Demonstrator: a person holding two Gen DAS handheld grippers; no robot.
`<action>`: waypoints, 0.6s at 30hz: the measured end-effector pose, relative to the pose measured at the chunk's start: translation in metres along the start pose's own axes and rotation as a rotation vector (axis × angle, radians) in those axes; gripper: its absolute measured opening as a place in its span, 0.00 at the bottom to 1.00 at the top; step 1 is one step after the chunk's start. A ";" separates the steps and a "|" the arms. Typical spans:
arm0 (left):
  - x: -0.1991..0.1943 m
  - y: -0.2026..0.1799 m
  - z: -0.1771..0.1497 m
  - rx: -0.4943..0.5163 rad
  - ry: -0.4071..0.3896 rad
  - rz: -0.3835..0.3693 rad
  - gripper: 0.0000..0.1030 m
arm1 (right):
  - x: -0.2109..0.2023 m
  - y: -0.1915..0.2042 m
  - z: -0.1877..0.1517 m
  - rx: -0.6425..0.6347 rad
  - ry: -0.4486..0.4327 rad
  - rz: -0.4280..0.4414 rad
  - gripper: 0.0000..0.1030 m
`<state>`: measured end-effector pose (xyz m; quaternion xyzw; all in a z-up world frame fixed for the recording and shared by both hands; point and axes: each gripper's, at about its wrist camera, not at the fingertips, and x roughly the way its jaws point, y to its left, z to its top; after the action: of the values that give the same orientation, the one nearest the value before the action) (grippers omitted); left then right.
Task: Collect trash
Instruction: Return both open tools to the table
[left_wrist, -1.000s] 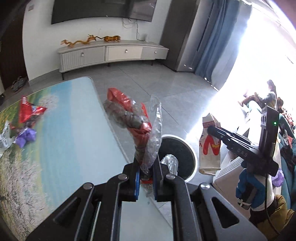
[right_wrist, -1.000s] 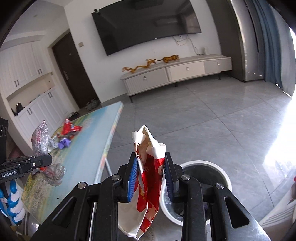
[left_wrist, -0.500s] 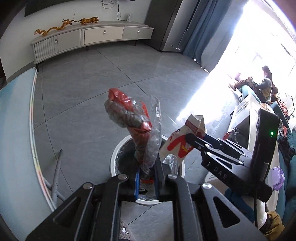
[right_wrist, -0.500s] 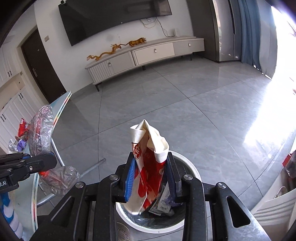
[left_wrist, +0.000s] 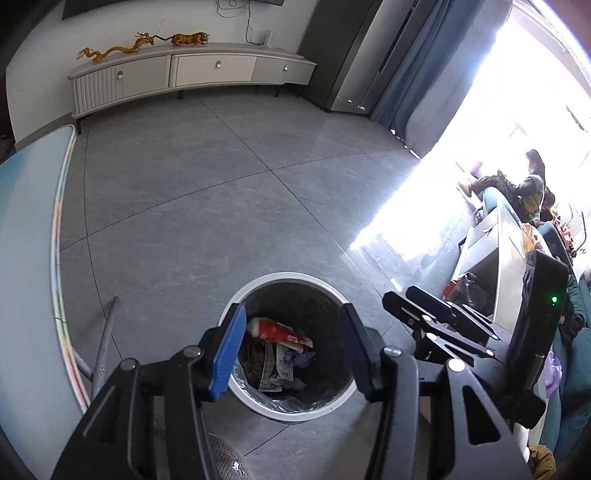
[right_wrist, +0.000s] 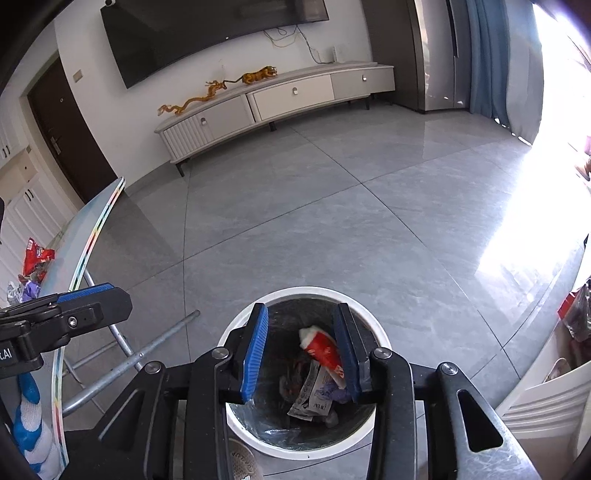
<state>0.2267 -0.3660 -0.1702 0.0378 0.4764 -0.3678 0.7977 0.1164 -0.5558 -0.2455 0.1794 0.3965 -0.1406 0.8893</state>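
Red-and-white carton (right_wrist: 323, 350) lies inside the trash bin (left_wrist: 295, 411), on top of other wrappers (left_wrist: 275, 365). A second ago both tools gripped trash: the left gripper (left_wrist: 291, 350) a clear-and-red wrapper, the right gripper (right_wrist: 301, 354) the carton. Now both jaws stand open and empty, directly above the bin mouth. Judgement: this drop is complete, and the next cycle calls for a return to the surface (right_wrist: 94, 229). More trash remains there: a red packet (right_wrist: 37, 258) and purple scraps (right_wrist: 31, 291) at its far end. The metal legs (right_wrist: 147, 354) of the surface stand beside the bin, and the two tools hang close together; either could obstruct the swing back.
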 end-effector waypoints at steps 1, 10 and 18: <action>-0.009 0.002 -0.001 -0.003 -0.020 0.014 0.49 | -0.004 0.002 -0.001 -0.001 -0.007 -0.002 0.41; -0.101 0.031 -0.024 -0.011 -0.211 0.217 0.50 | -0.061 0.035 -0.003 -0.053 -0.110 0.011 0.50; -0.187 0.053 -0.057 -0.020 -0.363 0.402 0.61 | -0.105 0.093 -0.011 -0.151 -0.176 0.070 0.58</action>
<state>0.1663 -0.2015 -0.0694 0.0570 0.3122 -0.1981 0.9274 0.0779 -0.4569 -0.1534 0.1126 0.3197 -0.0943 0.9361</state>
